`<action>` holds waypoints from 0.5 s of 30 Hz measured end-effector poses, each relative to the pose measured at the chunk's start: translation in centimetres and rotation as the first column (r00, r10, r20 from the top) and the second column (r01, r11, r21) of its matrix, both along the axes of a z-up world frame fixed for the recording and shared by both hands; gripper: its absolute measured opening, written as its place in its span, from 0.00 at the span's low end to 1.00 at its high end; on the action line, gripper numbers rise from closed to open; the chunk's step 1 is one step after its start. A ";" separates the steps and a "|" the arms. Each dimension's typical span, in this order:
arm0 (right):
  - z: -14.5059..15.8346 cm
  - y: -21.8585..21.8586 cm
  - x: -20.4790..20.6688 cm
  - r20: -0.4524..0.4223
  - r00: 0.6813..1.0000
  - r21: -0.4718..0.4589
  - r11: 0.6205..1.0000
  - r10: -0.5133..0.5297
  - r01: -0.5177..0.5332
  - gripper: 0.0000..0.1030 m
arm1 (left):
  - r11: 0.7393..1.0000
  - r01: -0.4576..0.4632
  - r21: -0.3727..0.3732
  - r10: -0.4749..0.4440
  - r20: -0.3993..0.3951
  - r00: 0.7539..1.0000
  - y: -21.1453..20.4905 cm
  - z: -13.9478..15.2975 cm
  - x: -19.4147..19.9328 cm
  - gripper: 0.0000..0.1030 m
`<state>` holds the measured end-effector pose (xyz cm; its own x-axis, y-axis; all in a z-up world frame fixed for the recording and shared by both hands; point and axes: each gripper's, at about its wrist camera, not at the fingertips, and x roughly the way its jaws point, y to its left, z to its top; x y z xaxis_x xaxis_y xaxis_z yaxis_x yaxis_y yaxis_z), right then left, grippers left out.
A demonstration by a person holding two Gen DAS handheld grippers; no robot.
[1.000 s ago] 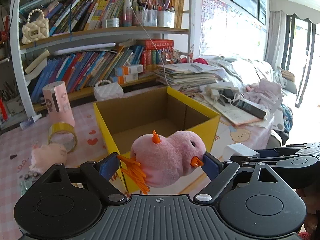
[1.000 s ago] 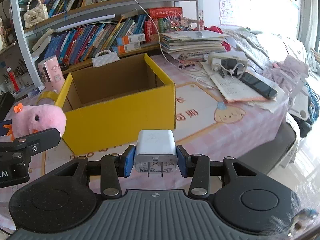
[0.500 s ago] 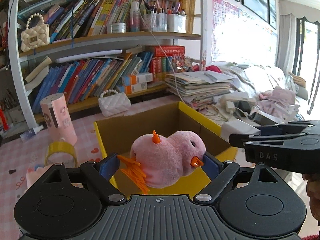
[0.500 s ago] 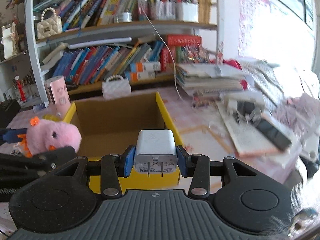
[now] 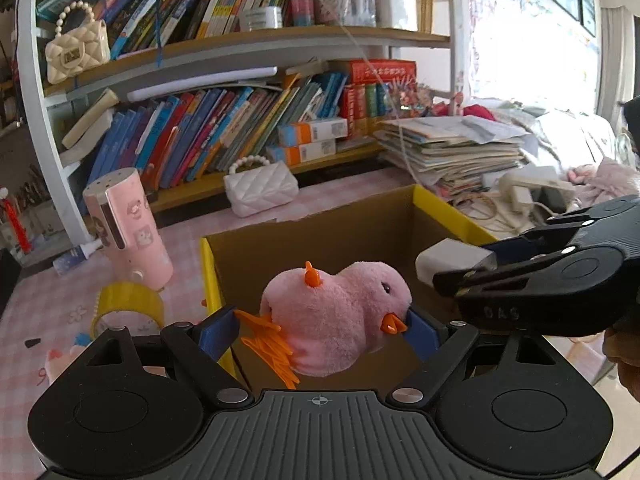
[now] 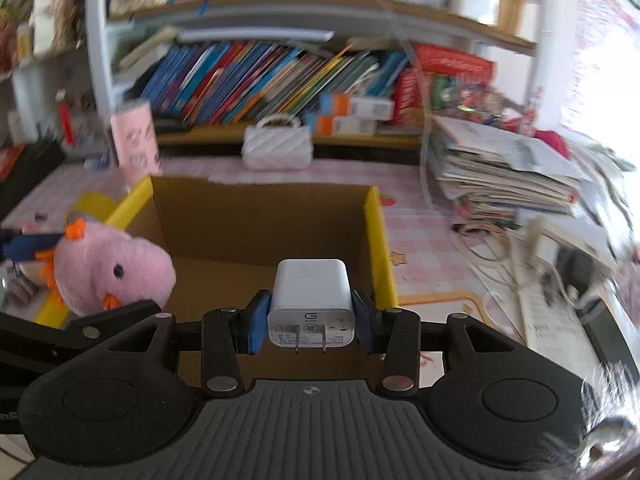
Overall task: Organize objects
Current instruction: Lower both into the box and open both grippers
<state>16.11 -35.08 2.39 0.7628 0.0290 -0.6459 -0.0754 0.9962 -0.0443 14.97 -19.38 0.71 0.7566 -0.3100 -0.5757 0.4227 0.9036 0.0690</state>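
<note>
My left gripper (image 5: 320, 328) is shut on a pink plush chick (image 5: 340, 316) with orange beak and feet, held above the open yellow cardboard box (image 5: 208, 276). My right gripper (image 6: 310, 318) is shut on a white charger plug (image 6: 310, 300), prongs toward the camera, also over the box (image 6: 378, 240). In the left wrist view the right gripper (image 5: 464, 268) comes in from the right with the charger (image 5: 448, 258). In the right wrist view the chick (image 6: 108, 268) hangs at the box's left side.
A pink cylinder (image 5: 124, 224), a yellow tape roll (image 5: 128, 308) and a small pink plush (image 5: 56, 360) lie left of the box. A white quilted purse (image 5: 260, 188) sits behind it before the bookshelf (image 5: 240, 120). Stacked papers (image 5: 452, 148) and cables lie right.
Both grippers have risen and moved forward, from in front of the box to above its opening. Each keeps its hold. The right gripper has drawn close beside the left.
</note>
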 end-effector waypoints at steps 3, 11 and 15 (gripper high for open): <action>-0.9 0.1 2.2 -0.049 0.997 -0.030 0.997 0.065 -0.067 0.40 | 1.000 0.000 0.003 0.000 -0.002 1.000 -0.2 -0.3 1.1 0.86; -2.5 0.3 6.2 -0.157 0.964 -0.122 0.965 0.213 -0.233 0.40 | 0.999 -0.017 0.040 0.018 -0.046 0.999 -0.7 -1.3 3.5 0.86; -3.0 0.7 7.0 -0.191 0.948 -0.161 0.944 0.256 -0.287 0.40 | 0.998 -0.014 0.061 0.018 -0.059 0.998 -0.9 -1.9 4.0 0.87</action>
<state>23.08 -34.42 -0.63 0.6246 0.0887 -0.7759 -0.3639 0.9121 -0.1887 18.94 -20.29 -1.15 0.7253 -0.2611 -0.6370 0.4133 0.9052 0.0994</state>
